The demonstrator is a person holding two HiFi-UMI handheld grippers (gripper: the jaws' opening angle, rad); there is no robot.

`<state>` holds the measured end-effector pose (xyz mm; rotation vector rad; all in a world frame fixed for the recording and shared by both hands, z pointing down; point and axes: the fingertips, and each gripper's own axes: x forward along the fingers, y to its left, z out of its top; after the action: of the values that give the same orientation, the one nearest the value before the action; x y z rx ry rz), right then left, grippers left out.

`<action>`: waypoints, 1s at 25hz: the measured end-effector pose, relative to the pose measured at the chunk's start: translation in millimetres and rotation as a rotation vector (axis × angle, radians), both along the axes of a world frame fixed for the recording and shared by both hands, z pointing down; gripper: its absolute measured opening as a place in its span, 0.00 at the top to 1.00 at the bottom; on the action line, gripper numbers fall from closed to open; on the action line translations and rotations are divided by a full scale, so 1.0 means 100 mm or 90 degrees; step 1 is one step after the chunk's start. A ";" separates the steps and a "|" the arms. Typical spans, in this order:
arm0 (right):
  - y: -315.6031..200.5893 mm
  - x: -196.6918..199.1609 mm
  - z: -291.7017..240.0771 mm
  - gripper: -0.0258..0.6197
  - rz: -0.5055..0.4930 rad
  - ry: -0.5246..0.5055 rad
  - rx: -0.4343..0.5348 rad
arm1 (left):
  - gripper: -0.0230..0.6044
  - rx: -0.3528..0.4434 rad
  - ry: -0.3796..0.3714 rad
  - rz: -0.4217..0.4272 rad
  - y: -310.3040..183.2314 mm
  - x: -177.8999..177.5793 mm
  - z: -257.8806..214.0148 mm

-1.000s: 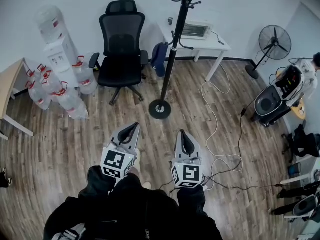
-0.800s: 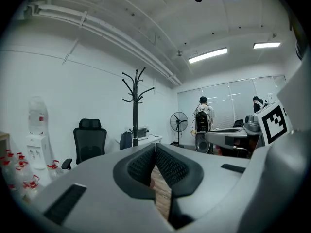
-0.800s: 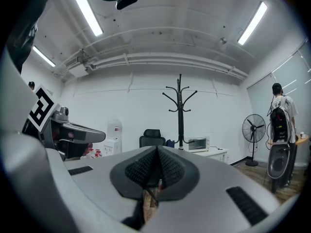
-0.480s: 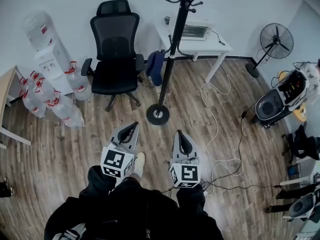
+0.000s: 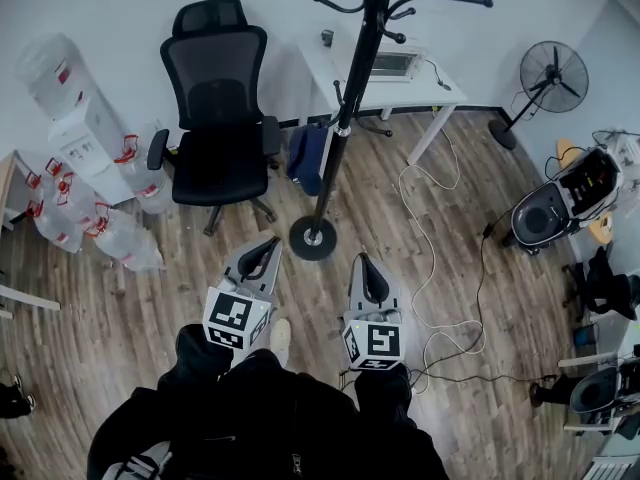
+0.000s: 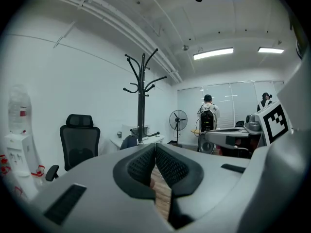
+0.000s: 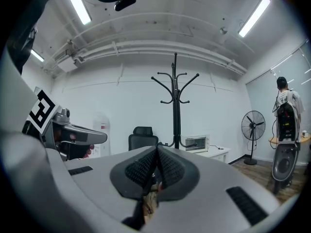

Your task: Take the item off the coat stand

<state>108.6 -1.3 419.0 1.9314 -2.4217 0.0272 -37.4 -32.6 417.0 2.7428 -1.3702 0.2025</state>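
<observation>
Two grippers, both empty, jaws pressed together: left gripper [image 5: 264, 256], right gripper [image 5: 370, 278]. One blue bag [image 5: 304, 156], hanging lengthwise down the left side of the coat stand [image 5: 336, 136] pole, ahead of my jaws and well apart from them. I judge the left gripper the nearer.

My head view looks steeply down from above, with the coat stand [image 5: 340, 118] just ahead. Both gripper views sit low and face level toward the coat stand [image 6: 141, 110] [image 7: 176, 106] from farther back. All three views share it and the office chair [image 5: 215, 98] to its left.
</observation>
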 end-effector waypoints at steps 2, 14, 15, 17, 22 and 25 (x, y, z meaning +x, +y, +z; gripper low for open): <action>-0.22 -0.01 -0.01 0.94 0.005 -0.002 0.001 | 0.92 0.002 0.000 0.004 -0.21 -0.02 -0.01; -1.12 -0.25 -0.05 0.94 0.013 0.004 0.005 | 0.92 0.008 0.009 0.018 -1.17 -0.23 -0.02; -1.16 -0.27 -0.04 0.94 0.012 0.006 0.003 | 0.92 0.008 0.010 0.018 -1.21 -0.24 -0.01; -1.23 -0.28 -0.01 0.94 0.012 0.009 0.000 | 0.92 0.007 0.013 0.018 -1.29 -0.25 0.01; -1.43 -0.26 0.02 0.94 0.011 0.011 -0.005 | 0.92 0.004 0.015 0.015 -1.52 -0.25 0.04; -1.59 -0.19 0.05 0.94 0.008 0.011 -0.008 | 0.92 0.004 0.013 0.011 -1.65 -0.20 0.05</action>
<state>89.1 -160.2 424.1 1.9335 -2.3926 0.0268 -57.5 -197.7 421.7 2.7549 -1.3451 0.1711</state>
